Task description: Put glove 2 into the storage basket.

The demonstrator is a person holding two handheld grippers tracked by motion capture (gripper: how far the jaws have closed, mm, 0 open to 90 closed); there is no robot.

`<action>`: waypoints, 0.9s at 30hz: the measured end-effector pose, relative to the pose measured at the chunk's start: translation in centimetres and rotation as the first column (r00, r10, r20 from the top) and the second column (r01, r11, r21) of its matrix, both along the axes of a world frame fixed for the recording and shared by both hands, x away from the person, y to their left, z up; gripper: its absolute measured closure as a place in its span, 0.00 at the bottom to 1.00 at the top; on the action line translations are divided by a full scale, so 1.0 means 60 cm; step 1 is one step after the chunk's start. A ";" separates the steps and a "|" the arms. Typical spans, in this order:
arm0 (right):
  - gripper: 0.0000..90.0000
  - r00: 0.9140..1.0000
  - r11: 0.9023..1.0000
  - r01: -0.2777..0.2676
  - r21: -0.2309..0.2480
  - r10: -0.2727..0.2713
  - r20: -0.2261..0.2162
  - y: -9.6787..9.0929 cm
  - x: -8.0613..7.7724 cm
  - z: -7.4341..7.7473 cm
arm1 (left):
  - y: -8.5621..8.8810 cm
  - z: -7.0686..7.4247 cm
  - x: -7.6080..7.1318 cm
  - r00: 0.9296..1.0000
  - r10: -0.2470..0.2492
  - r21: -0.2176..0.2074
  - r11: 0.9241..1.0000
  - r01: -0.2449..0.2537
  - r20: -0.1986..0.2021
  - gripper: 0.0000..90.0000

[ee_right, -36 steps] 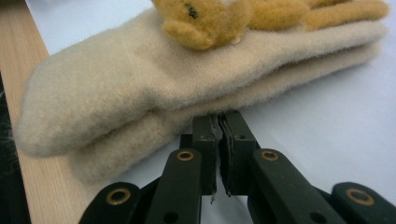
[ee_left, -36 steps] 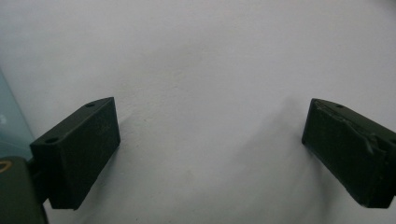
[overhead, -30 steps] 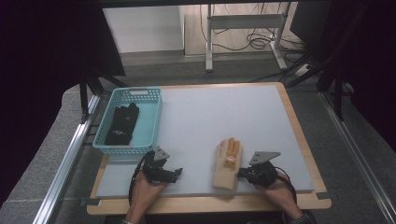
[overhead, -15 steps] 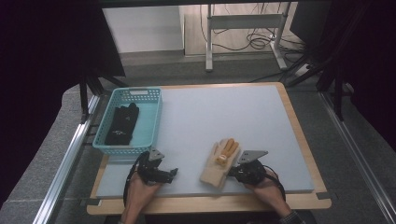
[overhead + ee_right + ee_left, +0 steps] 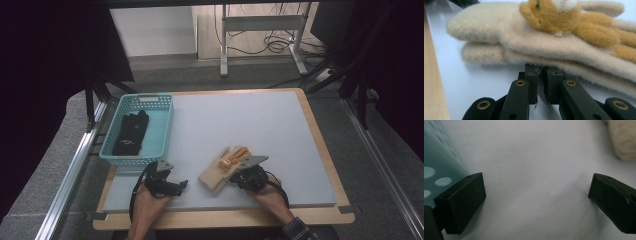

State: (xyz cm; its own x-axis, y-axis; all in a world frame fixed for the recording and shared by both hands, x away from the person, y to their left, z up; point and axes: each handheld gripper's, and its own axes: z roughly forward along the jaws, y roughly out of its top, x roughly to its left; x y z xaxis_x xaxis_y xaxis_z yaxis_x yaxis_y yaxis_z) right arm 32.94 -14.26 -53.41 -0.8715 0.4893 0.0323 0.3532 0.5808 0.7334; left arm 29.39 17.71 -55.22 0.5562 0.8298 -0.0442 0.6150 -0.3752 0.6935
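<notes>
Near the worktop's (image 5: 280, 130) front edge, the right gripper (image 5: 540, 82) has its jaws pressed together against the cream gloves' (image 5: 222, 167) side. The left gripper (image 5: 167, 185) rests spread wide. Farther back, a teal basket (image 5: 162, 132) holds black gloves (image 5: 131, 132).

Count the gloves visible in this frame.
3, perhaps more: two cream gloves stacked on the mat at the right gripper, plus black glove(s) in the teal basket; a second may be hidden.
</notes>
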 end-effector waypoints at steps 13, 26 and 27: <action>0.73 0.998 0.999 0.042 -0.009 -0.041 0.053 -0.053 -0.009 0.021 | 0.000 -0.001 0.000 1.000 0.000 -0.003 1.000 0.000 0.002 0.01; 0.31 0.958 0.963 0.271 0.010 -0.270 0.093 -0.158 0.024 0.031 | 0.001 -0.001 -0.001 1.000 0.001 -0.004 1.000 -0.001 0.002 0.01; 0.29 0.955 0.959 0.283 0.012 -0.283 0.092 -0.163 0.026 0.029 | 0.001 -0.001 0.000 1.000 0.001 -0.004 1.000 -0.001 0.002 0.01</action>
State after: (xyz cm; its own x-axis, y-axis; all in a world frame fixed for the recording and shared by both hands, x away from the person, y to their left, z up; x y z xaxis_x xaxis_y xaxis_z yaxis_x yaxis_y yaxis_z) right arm 34.48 -24.03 -51.65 -0.6966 0.7162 -0.0426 0.4342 0.4682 0.7696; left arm 29.36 17.75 -55.26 0.5557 0.8301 -0.0465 0.6140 -0.3720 0.6961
